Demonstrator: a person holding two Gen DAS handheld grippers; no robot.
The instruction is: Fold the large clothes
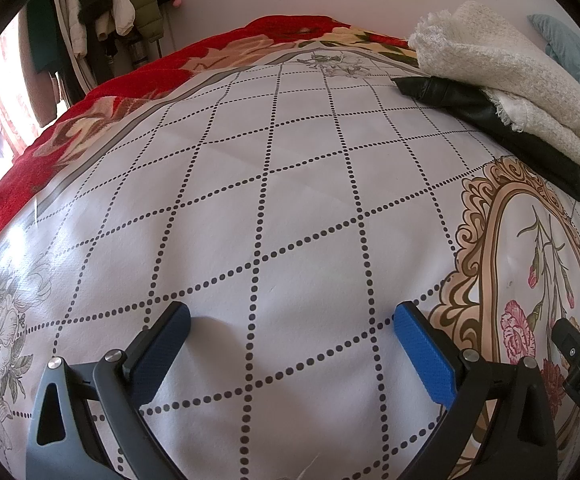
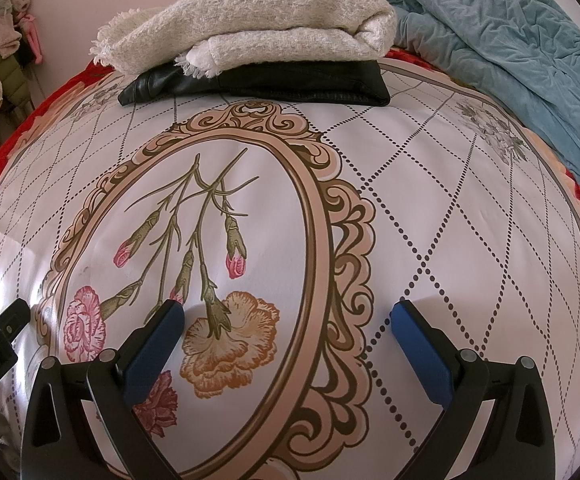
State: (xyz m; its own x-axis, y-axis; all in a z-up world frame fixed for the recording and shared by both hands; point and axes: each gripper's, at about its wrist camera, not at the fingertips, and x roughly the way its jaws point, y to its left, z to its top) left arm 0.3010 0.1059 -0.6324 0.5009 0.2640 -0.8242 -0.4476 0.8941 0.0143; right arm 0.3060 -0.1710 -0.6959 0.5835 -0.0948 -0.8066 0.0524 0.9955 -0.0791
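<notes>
Nearest the cameras, both grippers hang low over the bed. The left gripper (image 1: 290, 320) has its blue-padded fingers (image 1: 166, 352) spread wide apart, with nothing between them but the bedsheet (image 1: 282, 200), white with a dotted diamond grid. The right gripper (image 2: 288, 318) is likewise wide open and holds nothing; its fingers (image 2: 421, 352) frame the printed oval medallion (image 2: 226, 264) of carnations at the sheet's centre. The two tools sit side by side: part of the right one shows at the right edge of the left view, and part of the left one at the left edge of the right view.

Garments observed at the far side of the bed: a folded cream knit garment (image 2: 250, 28) lies on top of a folded black leather garment (image 2: 274, 84), the pair stacked just beyond the medallion's upper rim. Right of the stack, a blue velvet garment (image 2: 501, 52) lies rumpled and unfolded, trailing down the bed's right edge. None of the three is touched by either gripper.

A red floral blanket (image 1: 102, 104) borders the sheet on the left. Beyond it, hanging clothes (image 1: 102, 4) crowd against the wall.
</notes>
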